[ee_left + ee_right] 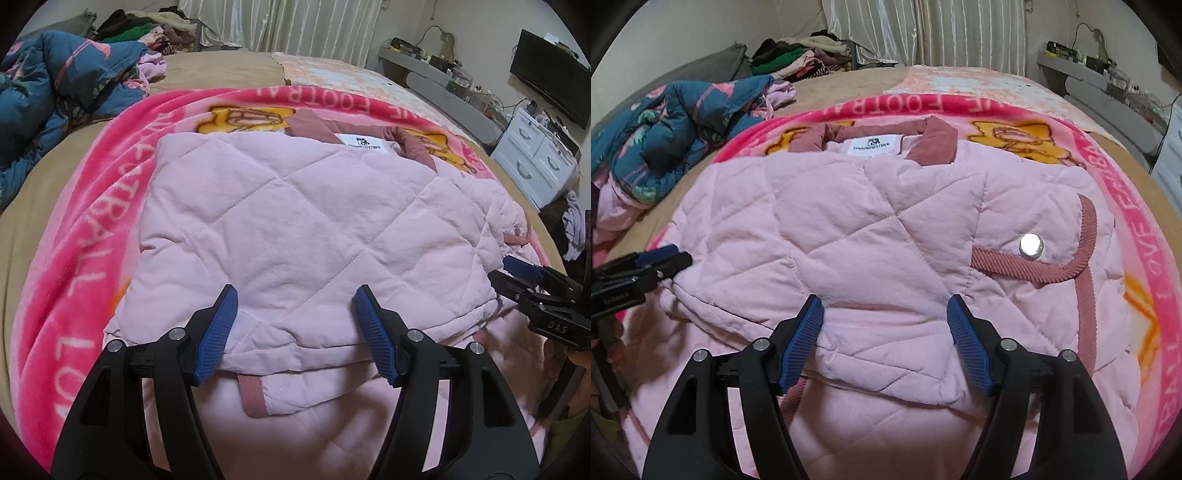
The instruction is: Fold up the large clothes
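A pale pink quilted jacket [295,206] [871,229] lies folded on a bright pink fleece blanket [92,229] [1137,221]. Its dusty-rose collar [413,144] [934,142] and white label are at the far end. A silver snap [1031,245] sits by the corded trim on the right. My left gripper [295,291] is open, its blue pads [221,325] either side of the near folded edge on the jacket's left part. My right gripper [885,300] is open over the near edge further right. Each gripper also shows in the other's view: right gripper [532,280], left gripper [661,256].
The blanket covers a tan bed [207,70]. A crumpled blue floral duvet [62,85] [672,125] lies at the far left, with a pile of clothes [801,51] behind it. White drawers [535,155], a grey shelf and a dark screen [550,81] stand to the right.
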Demonstrator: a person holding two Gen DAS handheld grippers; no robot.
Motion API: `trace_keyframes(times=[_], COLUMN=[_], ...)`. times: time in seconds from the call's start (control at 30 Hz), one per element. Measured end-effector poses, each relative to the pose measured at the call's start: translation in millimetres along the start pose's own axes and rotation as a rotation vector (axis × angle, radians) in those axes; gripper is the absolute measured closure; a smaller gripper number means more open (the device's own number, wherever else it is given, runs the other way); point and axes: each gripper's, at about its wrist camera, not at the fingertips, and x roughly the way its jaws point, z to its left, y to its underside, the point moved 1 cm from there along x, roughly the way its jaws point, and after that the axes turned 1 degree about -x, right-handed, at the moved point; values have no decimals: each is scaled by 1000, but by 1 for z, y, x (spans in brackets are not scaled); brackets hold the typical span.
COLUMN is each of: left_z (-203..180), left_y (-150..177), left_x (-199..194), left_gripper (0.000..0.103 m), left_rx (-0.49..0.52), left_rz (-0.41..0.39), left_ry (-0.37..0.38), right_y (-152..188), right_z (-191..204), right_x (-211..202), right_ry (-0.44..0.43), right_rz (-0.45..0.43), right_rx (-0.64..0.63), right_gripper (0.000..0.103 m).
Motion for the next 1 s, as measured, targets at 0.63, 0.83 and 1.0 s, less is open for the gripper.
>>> trace_keyframes(times=[0.63, 0.83, 1.0], left_z=[1, 4, -1], left_y=[-10, -15, -16], left_x=[-27, -40, -48], left_gripper=[17, 9, 9], left_rx=[-40, -77, -61], left_rz=[-23, -50, -66], left_ry=[24, 1, -33], right_y=[-10, -15, -17], right_z=[-8, -11, -10], right_x=[-34, -45, -55], right_ry=[18, 13, 17], right_rz=[-67, -94, -116], right_rx=[52, 61, 59], right_gripper=[4, 4, 4])
